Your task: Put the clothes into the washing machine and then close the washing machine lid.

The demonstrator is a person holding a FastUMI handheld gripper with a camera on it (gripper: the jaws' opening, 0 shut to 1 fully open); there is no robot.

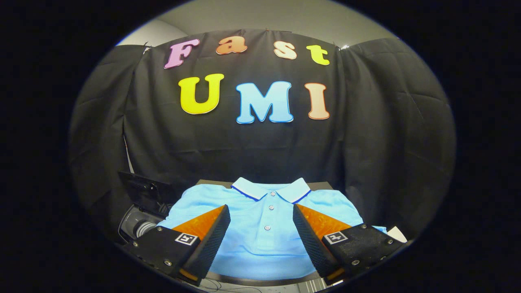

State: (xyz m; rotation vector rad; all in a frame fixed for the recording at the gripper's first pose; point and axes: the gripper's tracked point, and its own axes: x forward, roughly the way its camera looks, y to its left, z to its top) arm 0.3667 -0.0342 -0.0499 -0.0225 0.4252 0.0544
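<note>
Black-cloth booth, dark surface [321, 186] | light-blue polo shirt [260, 240] flat, collar far side, washing machine [140, 226] left of it | gripper [261, 221] fingers wide apart over placket, holding nothing | soft, light, limp; likely best pinched at bunched chest fabric

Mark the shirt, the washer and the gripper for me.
shirt [266, 232]: gripper view, on the placket between the open fingers.
washer [140, 228]: gripper view, on its grey opening, left of the shirt.
gripper [261, 211]: gripper view, midway between the fingertips, open above the shirt.
</note>
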